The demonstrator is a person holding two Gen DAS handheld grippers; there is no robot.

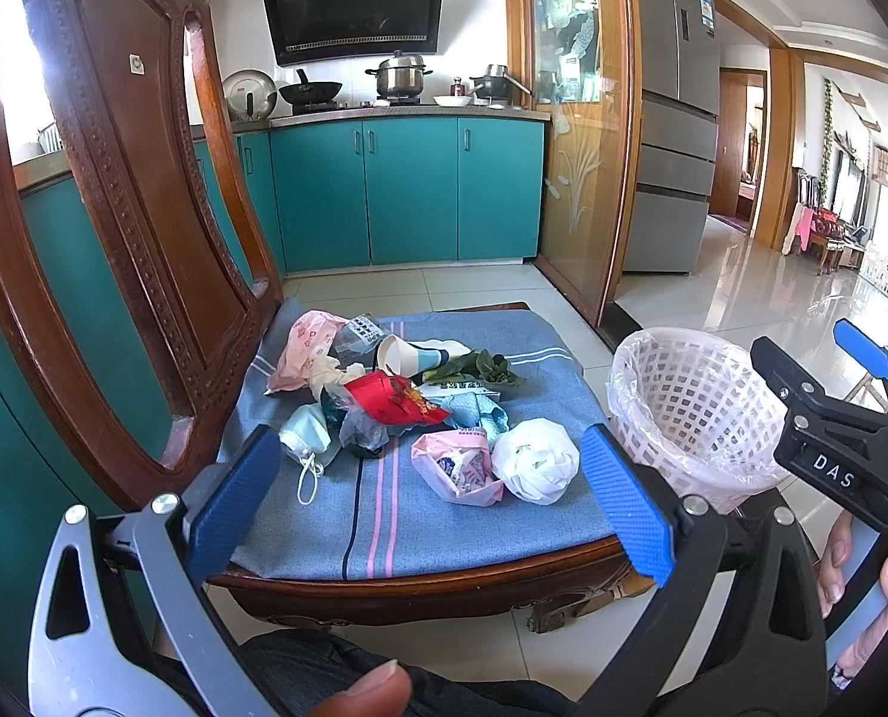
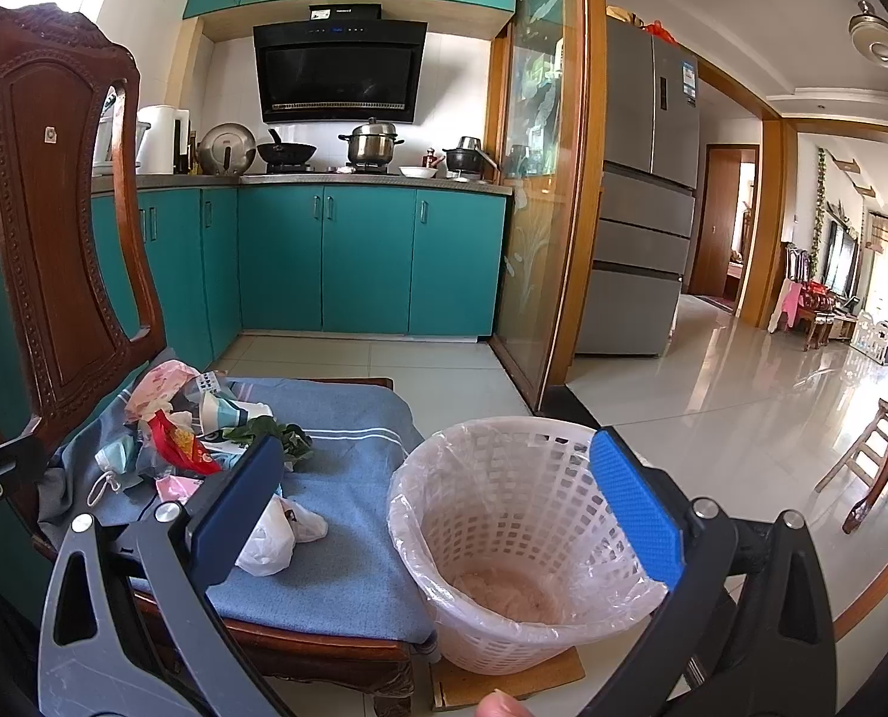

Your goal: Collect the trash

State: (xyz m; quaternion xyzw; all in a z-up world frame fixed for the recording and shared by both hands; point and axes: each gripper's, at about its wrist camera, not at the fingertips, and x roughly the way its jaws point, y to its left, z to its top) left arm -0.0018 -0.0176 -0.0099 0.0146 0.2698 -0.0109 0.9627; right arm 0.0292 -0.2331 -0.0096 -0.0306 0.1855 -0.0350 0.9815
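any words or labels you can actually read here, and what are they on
"DAS": white letters on the black body of the right gripper, seen from the left wrist view.
Black range hood: brand print too small to read.
Grey fridge sticker: blurred.
Trash wrappers on the blue chair cushion: print unreadable.

Location: a home kitchen opening onto a living area. A range hood (image 2: 339, 71) hangs above a hob carrying a wok (image 2: 285, 152) and a steel pot (image 2: 372, 143). Teal cabinets (image 2: 369, 257) stand below the hood; a grey refrigerator (image 2: 647, 197) stands to its right.
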